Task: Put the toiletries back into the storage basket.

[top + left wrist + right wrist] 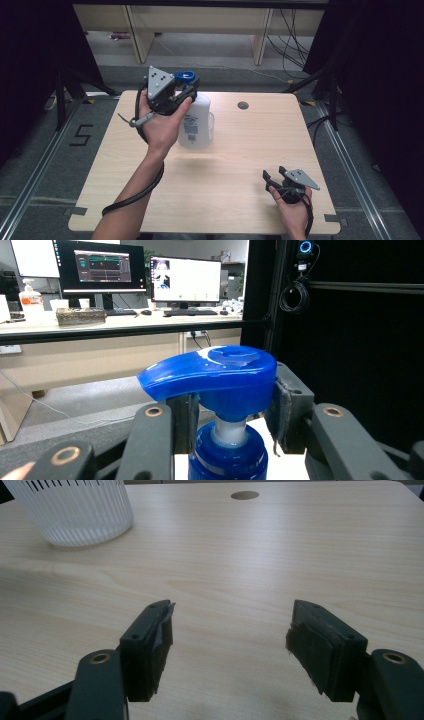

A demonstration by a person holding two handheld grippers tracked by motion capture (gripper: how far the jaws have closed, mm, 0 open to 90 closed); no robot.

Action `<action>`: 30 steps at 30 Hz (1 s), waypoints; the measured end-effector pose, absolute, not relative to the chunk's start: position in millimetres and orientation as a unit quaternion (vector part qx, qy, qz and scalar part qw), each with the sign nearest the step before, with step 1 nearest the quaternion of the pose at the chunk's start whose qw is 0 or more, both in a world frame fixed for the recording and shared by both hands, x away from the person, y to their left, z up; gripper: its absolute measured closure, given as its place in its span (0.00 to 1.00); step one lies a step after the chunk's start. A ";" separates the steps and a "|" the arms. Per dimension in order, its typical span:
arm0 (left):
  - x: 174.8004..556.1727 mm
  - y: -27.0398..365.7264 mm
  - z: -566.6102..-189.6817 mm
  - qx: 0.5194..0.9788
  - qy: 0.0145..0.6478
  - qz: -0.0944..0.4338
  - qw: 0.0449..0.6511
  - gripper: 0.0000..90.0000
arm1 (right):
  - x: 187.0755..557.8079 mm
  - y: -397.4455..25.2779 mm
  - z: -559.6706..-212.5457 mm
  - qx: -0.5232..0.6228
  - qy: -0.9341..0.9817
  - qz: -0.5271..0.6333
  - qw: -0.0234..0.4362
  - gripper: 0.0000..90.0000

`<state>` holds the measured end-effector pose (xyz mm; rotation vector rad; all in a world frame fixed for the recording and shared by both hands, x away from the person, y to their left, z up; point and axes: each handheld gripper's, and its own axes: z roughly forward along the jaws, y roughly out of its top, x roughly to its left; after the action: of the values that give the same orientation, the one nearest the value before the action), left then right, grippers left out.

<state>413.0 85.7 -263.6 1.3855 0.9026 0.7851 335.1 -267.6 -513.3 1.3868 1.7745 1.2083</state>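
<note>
The pump bottle (196, 120) stands upright on the desk (240, 165), toward its far left part, and serves as the landmark here. At the bottle's top sits the left hand-held gripper (186, 86), its jaws one on each side of the blue pump head (212, 372). In the left gripper view the right pad seems to press the head's side while the left pad sits just beside the neck; whether the grip is firm I cannot tell for sure, though it looks closed on the head. A clear cup (210, 125) stands just to the right of the bottle, touching or nearly so. Well to the right of the bottle and nearer the person, the right hand-held gripper (276, 178) rests low over bare desk with its jaws wide and nothing between them.

The risk, as I judge it: the grip is high on a tall bottle, so a sideways pull could tip it into the cup, or the smooth head could slip out of the pads.

The right gripper view shows the cup's ribbed wall (75, 510), which the high view barely resolves; the left gripper view shows the nozzle pointing left, away from the jaws.
</note>
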 end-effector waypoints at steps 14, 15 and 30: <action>427.2 85.6 -248.2 0.594 0.391 0.343 0.614 0.67 | 332.9 -264.5 -512.9 0.538 0.656 0.455 0.270 0.38; 427.9 85.3 -247.0 0.594 0.391 0.344 0.613 0.67 | 332.9 -264.5 -512.9 0.539 0.656 0.455 0.270 0.38; 450.2 85.8 -244.0 0.591 0.391 0.344 0.616 0.67 | 333.0 -265.1 -512.9 0.537 0.656 0.456 0.271 0.38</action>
<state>450.2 85.8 -244.0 1.3619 0.9013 0.7919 333.0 -265.1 -512.9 1.4465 1.7675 1.2276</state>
